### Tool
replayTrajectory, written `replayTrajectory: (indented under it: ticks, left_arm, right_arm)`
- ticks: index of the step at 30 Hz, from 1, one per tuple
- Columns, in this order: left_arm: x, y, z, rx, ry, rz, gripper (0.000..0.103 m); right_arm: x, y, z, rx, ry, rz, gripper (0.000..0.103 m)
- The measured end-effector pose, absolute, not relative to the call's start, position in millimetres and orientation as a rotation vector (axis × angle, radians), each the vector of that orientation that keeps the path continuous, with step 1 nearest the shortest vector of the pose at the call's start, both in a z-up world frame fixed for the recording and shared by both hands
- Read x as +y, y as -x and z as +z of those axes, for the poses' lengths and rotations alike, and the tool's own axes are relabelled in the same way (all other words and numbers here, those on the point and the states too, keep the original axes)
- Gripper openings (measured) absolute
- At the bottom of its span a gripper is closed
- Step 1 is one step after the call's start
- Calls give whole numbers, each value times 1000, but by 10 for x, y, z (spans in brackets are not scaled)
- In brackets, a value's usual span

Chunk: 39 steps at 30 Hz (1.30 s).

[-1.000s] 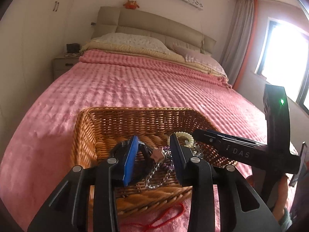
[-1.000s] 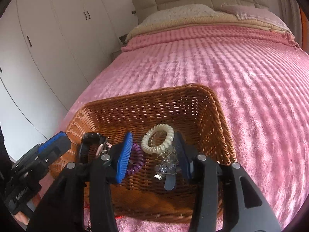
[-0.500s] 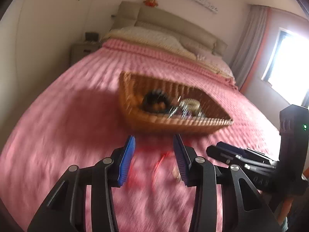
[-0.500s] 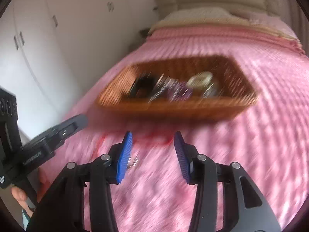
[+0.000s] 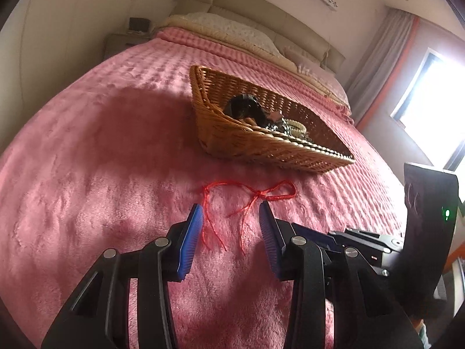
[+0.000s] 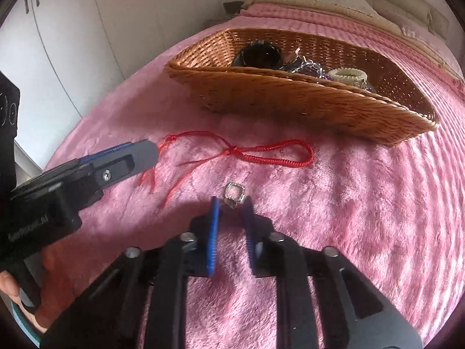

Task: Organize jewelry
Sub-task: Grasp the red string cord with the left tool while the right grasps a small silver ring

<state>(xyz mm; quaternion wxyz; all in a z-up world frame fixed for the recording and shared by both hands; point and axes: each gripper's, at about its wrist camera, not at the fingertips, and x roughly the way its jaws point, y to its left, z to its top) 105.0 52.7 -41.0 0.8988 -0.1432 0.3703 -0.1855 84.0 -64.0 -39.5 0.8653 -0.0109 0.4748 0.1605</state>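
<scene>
A red cord bracelet [image 5: 247, 197] lies on the pink blanket in front of a wicker basket [image 5: 261, 142]. My left gripper [image 5: 231, 212] is open, low over the cord's loose ends, which lie between its blue pads. In the right wrist view the cord [image 6: 241, 151] lies ahead, and a small silver ring [image 6: 234, 193] sits on the blanket just beyond my right gripper [image 6: 231, 203], whose jaws stand narrowly open with the ring at their tips. The left gripper [image 6: 139, 157] shows there at left. The basket [image 6: 290, 99] holds a black band, chains and a cream spiral tie.
The pink blanket [image 5: 101, 160] covers a bed with pillows [image 5: 232, 29] and a headboard at the far end. A nightstand [image 5: 122, 40] stands at the left, white wardrobes [image 6: 58, 43] beyond. A bright window [image 5: 436, 93] is at right.
Both grippers have pulled back out of the basket and come down to the blanket in front of it. The right gripper's jaws have narrowed around the ring.
</scene>
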Motion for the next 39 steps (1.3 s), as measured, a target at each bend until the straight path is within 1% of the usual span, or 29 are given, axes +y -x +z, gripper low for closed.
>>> replayTrajectory:
  ticks: [3, 5, 7, 10, 12, 13, 17, 22, 27, 28, 29, 31, 33, 35, 36, 37, 39]
  left_arm:
    - [442, -1066, -420, 782, 251, -394, 38]
    - [361, -1085, -438, 809, 202, -394, 31]
    - [261, -1134, -469, 849, 145, -384, 28]
    - [93, -1211, -532, 900, 48, -365, 27]
    - [4, -1232, -542, 899, -26, -320, 15]
    - [-7, -1233, -550, 902, -40, -308, 0]
    - [51, -1113, -499, 883, -32, -281, 0]
    - [166, -776, -462, 902, 37, -278, 0]
    - [54, -450, -468, 941, 62, -423, 0]
    - [-3, -397, -478, 956, 53, -461, 3]
    - [-35, -360, -476, 958, 38, -473, 15]
    - [-53, -279, -431, 923, -2, -466, 30]
    - [-11, -269, -359, 883, -4, -451, 32]
    - [61, -355, -276, 848, 13, -427, 36]
    - [66, -406, -241, 833, 1, -408, 36]
    - [41, -485, -221, 821, -18, -397, 36]
    - [-22, -651, -244, 838, -36, -407, 37]
  right_arm:
    - [-711, -863, -386, 985, -7, 335, 9]
    - [-799, -885, -356, 979, -39, 329, 9]
    - [-894, -860, -330, 974, -74, 320, 9]
    - [-1062, -825, -295, 953, -93, 266, 9]
    - [-1245, -825, -285, 950, -120, 237, 9]
    - [-1284, -828, -280, 951, -128, 231, 9]
    - [-1501, -807, -310, 952, -174, 217, 9]
    - [-1559, -697, -307, 935, -178, 224, 9]
    - [-1628, -607, -331, 942, -196, 240, 9]
    - [-1618, -590, -333, 944, -197, 243, 9]
    - [-1610, -573, -337, 950, -196, 250, 9]
    - [-1603, -557, -351, 963, -189, 265, 9]
    - [-1587, -520, -372, 982, -175, 282, 9]
    - [-1573, -479, -386, 998, -166, 301, 10]
    - [-1566, -463, -389, 1001, -160, 303, 10]
    - [-1558, -443, -387, 1001, -151, 306, 13]
    - [-1557, -398, -379, 998, -139, 313, 25]
